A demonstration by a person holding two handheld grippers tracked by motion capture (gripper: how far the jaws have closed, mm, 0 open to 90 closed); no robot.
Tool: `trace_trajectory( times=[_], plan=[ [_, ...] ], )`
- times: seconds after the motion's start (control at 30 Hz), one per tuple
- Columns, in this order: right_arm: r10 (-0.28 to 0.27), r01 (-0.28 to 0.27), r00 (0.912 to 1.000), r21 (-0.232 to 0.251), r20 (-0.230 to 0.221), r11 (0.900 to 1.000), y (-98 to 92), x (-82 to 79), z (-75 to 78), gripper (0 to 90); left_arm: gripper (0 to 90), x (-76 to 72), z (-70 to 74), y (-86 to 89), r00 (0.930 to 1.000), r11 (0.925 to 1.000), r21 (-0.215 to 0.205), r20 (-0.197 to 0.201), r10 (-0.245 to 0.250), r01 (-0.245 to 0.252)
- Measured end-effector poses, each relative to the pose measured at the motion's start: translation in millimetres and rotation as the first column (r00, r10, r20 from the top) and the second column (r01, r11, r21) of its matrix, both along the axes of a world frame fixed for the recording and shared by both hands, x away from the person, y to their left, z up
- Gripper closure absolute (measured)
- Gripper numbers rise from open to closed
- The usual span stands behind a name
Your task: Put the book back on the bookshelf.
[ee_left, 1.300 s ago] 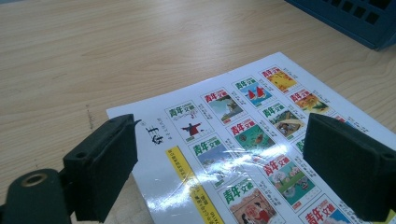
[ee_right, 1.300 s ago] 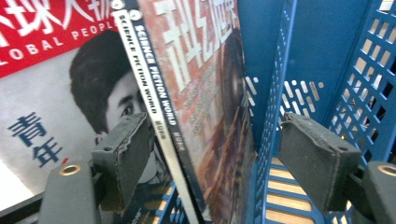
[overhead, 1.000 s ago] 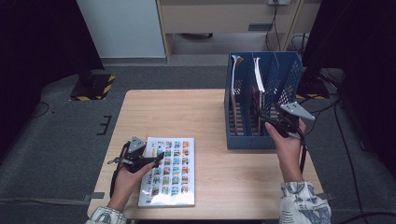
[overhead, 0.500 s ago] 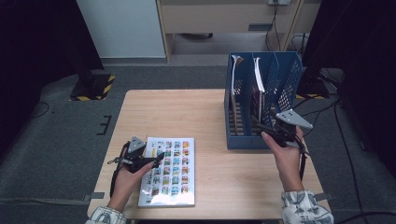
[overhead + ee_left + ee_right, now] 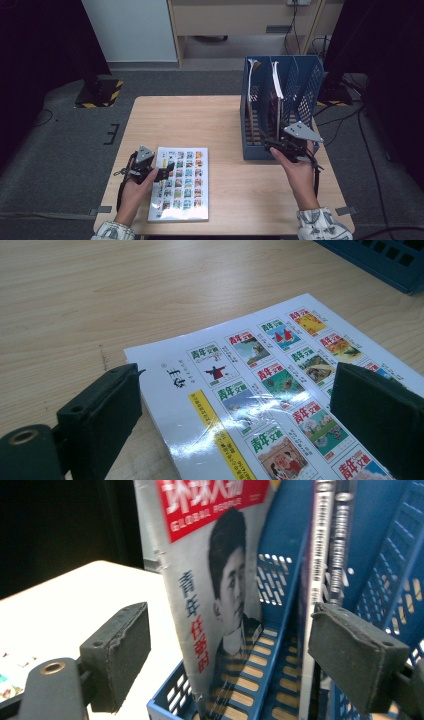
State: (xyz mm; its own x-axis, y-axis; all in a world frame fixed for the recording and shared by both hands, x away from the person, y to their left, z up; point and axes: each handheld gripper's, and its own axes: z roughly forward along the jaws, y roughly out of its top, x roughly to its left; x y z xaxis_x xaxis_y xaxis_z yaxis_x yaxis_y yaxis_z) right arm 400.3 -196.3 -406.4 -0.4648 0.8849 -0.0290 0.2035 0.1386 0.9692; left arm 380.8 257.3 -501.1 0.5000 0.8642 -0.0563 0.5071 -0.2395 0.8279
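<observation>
A magazine point(image 5: 182, 190) with a grid of small colourful covers lies flat near the table's front left. My left gripper point(image 5: 165, 170) rests at its left edge, open, its jaws straddling the top corner of the magazine point(image 5: 260, 370) without pressing it. My right gripper point(image 5: 270, 142) is at the near end of the blue file rack point(image 5: 300, 75). It is open and its jaws have just been opening a little. They frame an upright magazine with a red masthead point(image 5: 210, 580) in the rack point(image 5: 280, 570) without touching it.
The rack stands on the table's right side with a few upright magazines point(image 5: 276, 82) in its slots, a white spine point(image 5: 325, 555) among them. Bare wooden tabletop point(image 5: 200, 120) spreads between the flat magazine and the rack. Dark floor and cables surround the table.
My right hand has drawn back toward the person and a little left, from beside the rack to its near end. The left hand and the flat magazine have not moved.
</observation>
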Motion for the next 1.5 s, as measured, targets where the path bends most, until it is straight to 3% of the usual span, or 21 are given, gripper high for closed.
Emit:
trace_trajectory(
  times=[0.3,0.57,0.67,0.73,0.97,1.1,1.13,1.23,1.27,1.3,1.33,1.37,1.43,1.5],
  plan=[
    [0.059,-0.059,0.9982,-0.015,0.007,0.998,17.5,-2.8,0.5,21.2,6.2,0.7,1.3,3.5,0.9999,0.9999,-0.003,0.009,0.01,-0.01],
    [0.13,-0.131,0.9911,-0.021,-0.03,0.991,41.5,-7.1,-1.0,12.2,6.6,2.8,0.4,9.1,0.9997,0.9996,0.015,0.007,0.025,-0.025],
    [0.148,-0.15,0.988,-0.035,-0.044,0.988,52.7,-8.3,-4.1,8.4,7.3,2.7,0.2,10.8,0.9993,0.9982,0.048,0.013,0.035,-0.036],
    [0.163,-0.165,0.9857,-0.053,-0.043,0.985,60.6,-10.5,-6.5,7.8,7.6,2.9,0.2,12.0,0.999,0.9979,0.047,0.012,0.044,-0.045],
    [0.221,-0.228,0.9718,-0.078,-0.081,0.971,86.6,-16.5,-20.6,7.2,7.6,4.4,-0.8,12.5,0.9981,0.9967,0.054,0.018,0.059,-0.06],
    [0.258,-0.268,0.9609,-0.1,-0.101,0.958,100.6,-18.4,-30.8,7.3,7.6,5.8,-2.2,12.6,0.998,0.9961,0.06,0.008,0.063,-0.064],
    [0.276,-0.288,0.9549,-0.114,-0.109,0.951,106.8,-19.4,-36.1,8.0,7.6,6.0,-2.3,12.7,0.9977,0.9959,0.06,0.008,0.067,-0.067],
    [0.284,-0.299,0.9511,-0.128,-0.121,0.946,111.8,-20.1,-41.6,8.6,7.6,5.8,-2.5,13.7,0.9975,0.9958,0.059,0.006,0.07,-0.07],
    [0.295,-0.314,0.9442,-0.128,-0.147,0.941,116.4,-20.1,-48.0,9.2,7.6,5.6,-2.7,14.6,0.9975,0.9958,0.058,0.0,0.071,-0.071],
    [0.295,-0.314,0.9442,-0.128,-0.147,0.941,116.4,-20.1,-48.0,9.2,7.6,5.6,-2.7,14.6,0.9975,0.9958,0.058,0.0,0.071,-0.071],
    [0.303,-0.329,0.9352,-0.133,-0.183,0.935,121.1,-19.6,-55.0,9.7,7.6,5.9,-3.4,15.4,0.9973,0.9956,0.059,-0.004,0.073,-0.073],
    [0.303,-0.329,0.9352,-0.133,-0.183,0.935,121.1,-19.6,-55.0,9.7,7.6,5.9,-3.4,15.4,0.9973,0.9956,0.059,-0.004,0.073,-0.073],
    [0.317,-0.351,0.9237,-0.143,-0.216,0.926,127.9,-20.3,-64.2,10.0,7.6,6.7,-5.7,15.8,0.997,0.9951,0.067,-0.021,0.074,-0.073],
    [0.321,-0.358,0.9194,-0.145,-0.228,0.923,131.8,-21.1,-67.8,9.9,7.6,7.0,-6.6,15.6,0.9969,0.9951,0.068,-0.026,0.074,-0.072]
  ],
)
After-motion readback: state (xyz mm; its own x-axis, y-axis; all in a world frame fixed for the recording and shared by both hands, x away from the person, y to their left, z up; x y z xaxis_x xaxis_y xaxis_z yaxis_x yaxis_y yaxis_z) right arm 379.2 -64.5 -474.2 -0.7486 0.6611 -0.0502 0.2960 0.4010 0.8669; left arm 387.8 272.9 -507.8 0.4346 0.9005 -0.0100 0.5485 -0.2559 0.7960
